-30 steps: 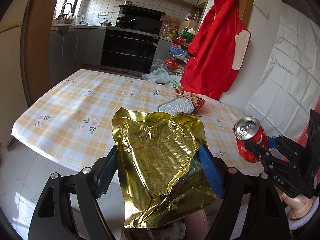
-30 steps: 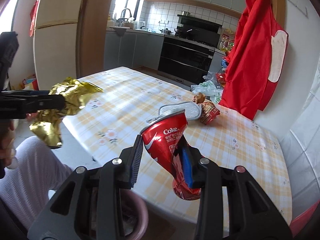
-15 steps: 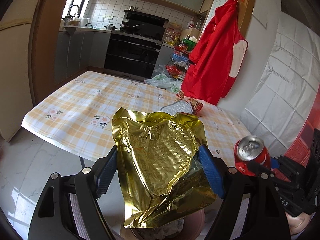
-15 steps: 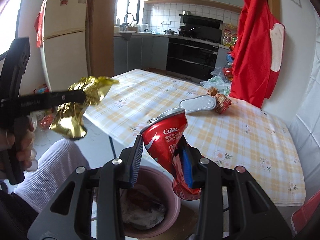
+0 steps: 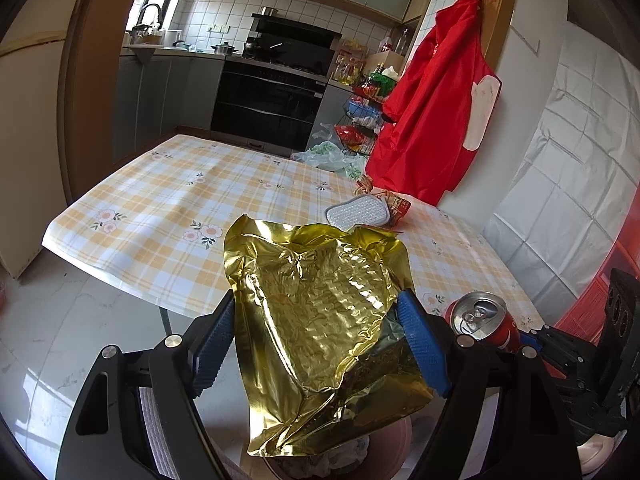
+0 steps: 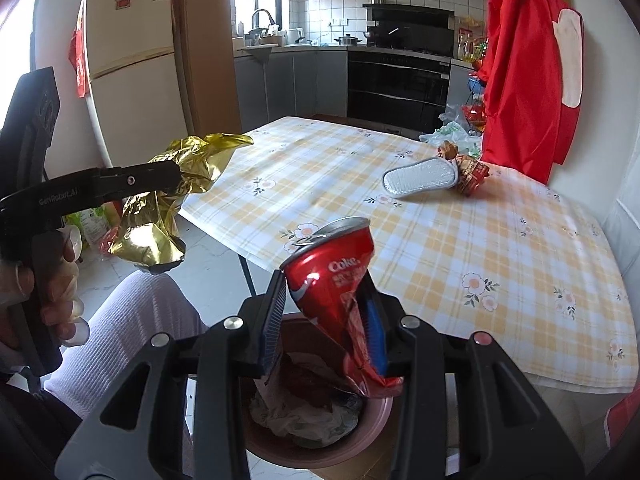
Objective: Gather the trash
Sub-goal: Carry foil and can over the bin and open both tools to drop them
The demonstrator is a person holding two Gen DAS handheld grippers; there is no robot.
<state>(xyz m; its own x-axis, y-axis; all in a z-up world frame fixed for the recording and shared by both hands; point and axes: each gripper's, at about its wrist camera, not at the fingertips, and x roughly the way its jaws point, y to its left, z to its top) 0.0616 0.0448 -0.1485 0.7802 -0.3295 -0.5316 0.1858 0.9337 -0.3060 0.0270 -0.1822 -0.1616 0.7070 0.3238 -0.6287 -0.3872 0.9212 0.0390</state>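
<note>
my right tongs (image 6: 324,328), loosening around the squashed red can (image 6: 340,292), hang right over the pink bin (image 6: 320,436), nearer than my left tongs (image 5: 320,344) squeezing the gold bag (image 5: 320,320).

The gold foil bag (image 5: 320,320) hides most of the pink bin (image 5: 394,436) under it. The print on the red wrapper (image 6: 472,172) beside the bin's table is too small to read.

"Coke" on red can (image 6: 340,280); "GenRobot.AI" on left hand-held gripper (image 6: 176,184).
</note>
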